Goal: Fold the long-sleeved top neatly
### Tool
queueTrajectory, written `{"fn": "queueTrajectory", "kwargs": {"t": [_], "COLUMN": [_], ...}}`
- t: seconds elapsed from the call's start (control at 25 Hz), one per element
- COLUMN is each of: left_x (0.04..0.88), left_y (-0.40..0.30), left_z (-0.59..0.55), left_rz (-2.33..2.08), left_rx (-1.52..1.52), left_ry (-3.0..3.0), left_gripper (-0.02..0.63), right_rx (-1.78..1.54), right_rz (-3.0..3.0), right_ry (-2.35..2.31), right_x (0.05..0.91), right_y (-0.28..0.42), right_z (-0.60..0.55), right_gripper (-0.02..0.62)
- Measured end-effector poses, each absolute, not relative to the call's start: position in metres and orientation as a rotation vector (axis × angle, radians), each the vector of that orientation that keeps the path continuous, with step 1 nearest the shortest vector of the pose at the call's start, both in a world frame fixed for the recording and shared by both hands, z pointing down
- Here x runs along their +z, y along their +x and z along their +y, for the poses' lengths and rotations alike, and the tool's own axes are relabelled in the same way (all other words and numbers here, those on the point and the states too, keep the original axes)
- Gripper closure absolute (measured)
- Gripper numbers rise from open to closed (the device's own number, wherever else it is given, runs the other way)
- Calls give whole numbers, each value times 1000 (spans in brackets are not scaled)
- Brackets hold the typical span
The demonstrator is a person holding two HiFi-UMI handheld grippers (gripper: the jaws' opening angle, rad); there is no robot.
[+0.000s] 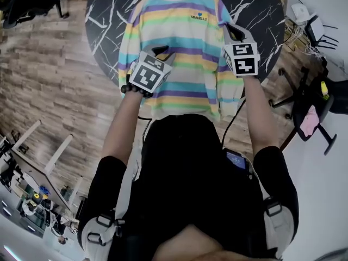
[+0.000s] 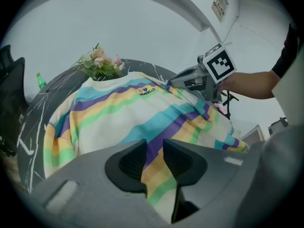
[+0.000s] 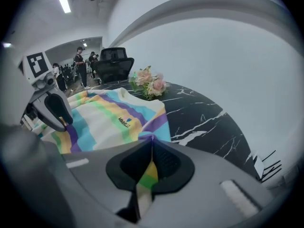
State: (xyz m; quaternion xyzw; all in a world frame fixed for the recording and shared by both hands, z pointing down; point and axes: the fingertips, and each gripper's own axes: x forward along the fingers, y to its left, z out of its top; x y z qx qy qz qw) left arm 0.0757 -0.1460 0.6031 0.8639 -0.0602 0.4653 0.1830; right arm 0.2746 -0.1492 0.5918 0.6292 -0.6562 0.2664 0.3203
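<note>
Long-sleeved top [image 1: 179,42] (the pastel one with yellow, green, blue and purple stripes) is lying front up on a round dark marble table [image 1: 261,10], collar at the far side and hem toward the person, with a little printed logo showing on the chest. Both sleeves run down along the sides of the body. Left gripper [image 1: 160,50] is down on the left side of the top, about halfway along, right where the sleeve meets the body. In its own view the two fingers [image 2: 135,160] sit close together with a band of striped cloth filling the narrow slot between them, so it looks clamped on the fabric. Right gripper [image 1: 235,31] is further up, at the right edge near the shoulder, and its view shows the fingers [image 3: 164,160] pressed fully together with a thin pinched fold of the top sticking up between them. The two grippers are well apart, one on each side of the top, and each one shows up in the other's view. At the far edge of the table, just past the collar, there's a small bunch of pink and white flowers [image 3: 149,82]. A black office chair [image 3: 114,63] stands behind the table, and a green bottle [image 2: 41,80] sits off to one side. Wooden floor [image 1: 49,80] runs beside the table.
</note>
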Motion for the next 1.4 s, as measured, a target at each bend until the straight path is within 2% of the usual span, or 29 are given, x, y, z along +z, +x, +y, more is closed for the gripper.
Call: {"fn": "queueTrajectory", "kwargs": {"t": [0.52,1.08,1.28,1.4], "left_x": [606,614,614,610], "left_y": [94,95,92,93], "left_z": [-150,-146,-142,-141], "left_rz": [-136,-139,-143,-148], "left_rx": [1352,1376,1362,1351], "left_ry": [2428,2412,2425,2442], "left_gripper": [486,488,488,488], "right_rx": [630,403,483,500], "right_rz": [-1533,-1436,-1496,-1520], "right_ry": [1704,1614,1724,1755], "right_x": [601,617,600,587], "right_y": [393,415,406,396], "right_z": [-146,-169,-162,-149], "right_gripper": [584,579,450,442]}}
